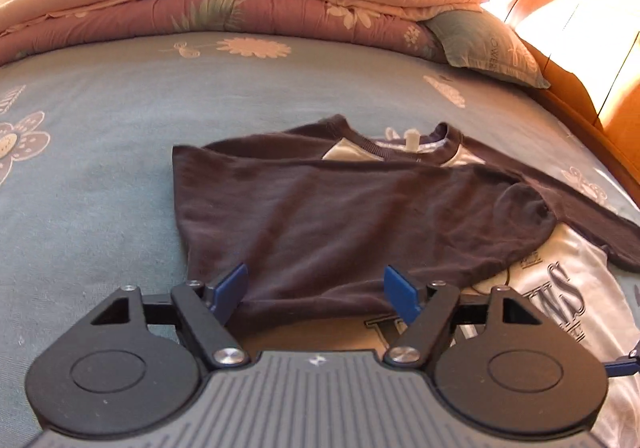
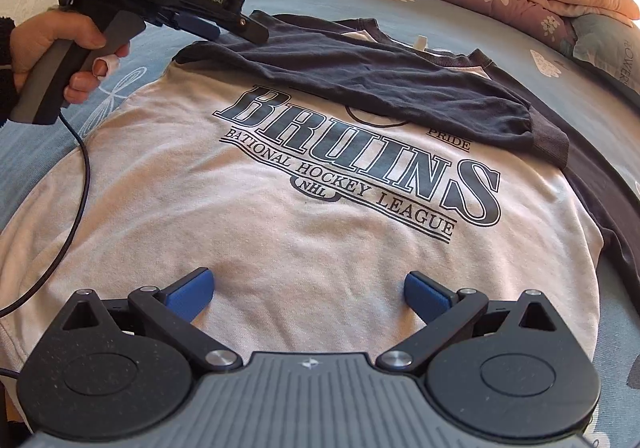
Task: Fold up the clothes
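The white cotton sweatshirt with dark navy sleeves (image 2: pixel 304 248) lies flat on the blue flowered bed (image 1: pixel 100 120), one sleeve (image 2: pixel 360 88) folded across its chest, and with the left hand-held gripper (image 1: pixel 316 288) and right hand-held gripper (image 2: pixel 308 288) both spread wide, that loose sleeve could slide off if the body is tugged.

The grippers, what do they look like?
Each gripper is black with a ribbed grey middle, round black discs, silver screws and blue finger pads. The left gripper has a grey handle, white writing and a black cable. The hand wears a dark fuzzy sleeve.
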{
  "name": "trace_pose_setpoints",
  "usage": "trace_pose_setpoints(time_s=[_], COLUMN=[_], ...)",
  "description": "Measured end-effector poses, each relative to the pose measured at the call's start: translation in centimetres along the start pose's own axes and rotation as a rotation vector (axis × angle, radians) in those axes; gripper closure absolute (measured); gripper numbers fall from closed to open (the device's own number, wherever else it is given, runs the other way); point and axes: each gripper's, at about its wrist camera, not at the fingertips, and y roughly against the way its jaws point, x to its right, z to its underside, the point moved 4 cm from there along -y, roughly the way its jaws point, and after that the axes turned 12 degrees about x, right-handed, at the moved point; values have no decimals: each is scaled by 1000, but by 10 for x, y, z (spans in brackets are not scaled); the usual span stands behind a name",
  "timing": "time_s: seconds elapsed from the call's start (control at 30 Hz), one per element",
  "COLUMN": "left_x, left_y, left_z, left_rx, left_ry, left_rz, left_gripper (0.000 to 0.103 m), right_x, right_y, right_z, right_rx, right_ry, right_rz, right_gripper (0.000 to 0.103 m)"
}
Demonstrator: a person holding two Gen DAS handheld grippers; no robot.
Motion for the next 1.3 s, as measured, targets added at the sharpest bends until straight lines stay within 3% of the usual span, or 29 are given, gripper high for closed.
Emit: trace_pose_setpoints(time_s=[0.1, 0.17, 0.23, 0.33, 0.47, 0.57, 0.6, 0.7, 0.9, 1.0, 1.1, 1.23, 1.3], left_x=[-17, -21, -20, -12, -10, -17, -23, -44, -48, -48, -32, -4, -6], left_y=[15, 23, 26, 22, -20, -60, -70, -84, -91, -75, -69, -88, -102], left_z=[17, 16, 5, -20, -42, -40, -39, -47, -62, -66, -68, -76, -79], left_rx=[7, -4, -3, 41, 59, 56, 76, 142, 87, 85, 78, 57, 57], left_ry=[8, 6, -7, -41, -16, -44, -46, -13, -31, 45, 11, 24, 92], left_rz=[-2, -3, -8, -12, -11, -88, -120, -199, -206, -153, -68, 66, 68], left_gripper=[50, 53, 52, 44, 44, 44, 40, 41, 39, 35, 31, 31, 30], right_x=[0, -1, -1, -2, -2, -2, -1, 0, 0, -1, -1, -1, -1], right_y=[1, 1, 1, 0, 0, -1, -2, -3, -4, -4, -3, -4, -4], right_z=[0, 0, 1, 0, 0, 0, 0, 0, 1, 1, 1, 1, 1], right_rx=[0, 0, 1, 1, 2, 1, 1, 1, 3, 3, 4, 5, 7], right_ry=[1, 3, 6, 7, 8, 4, 3, 2, 4, 4, 5, 5, 5], right_rz=[0, 0, 1, 1, 1, -4, -6, -12, -16, -13, -10, -8, -12], right_gripper=[0, 0, 0, 0, 0, 0, 0, 0, 0, 0, 0, 0, 0])
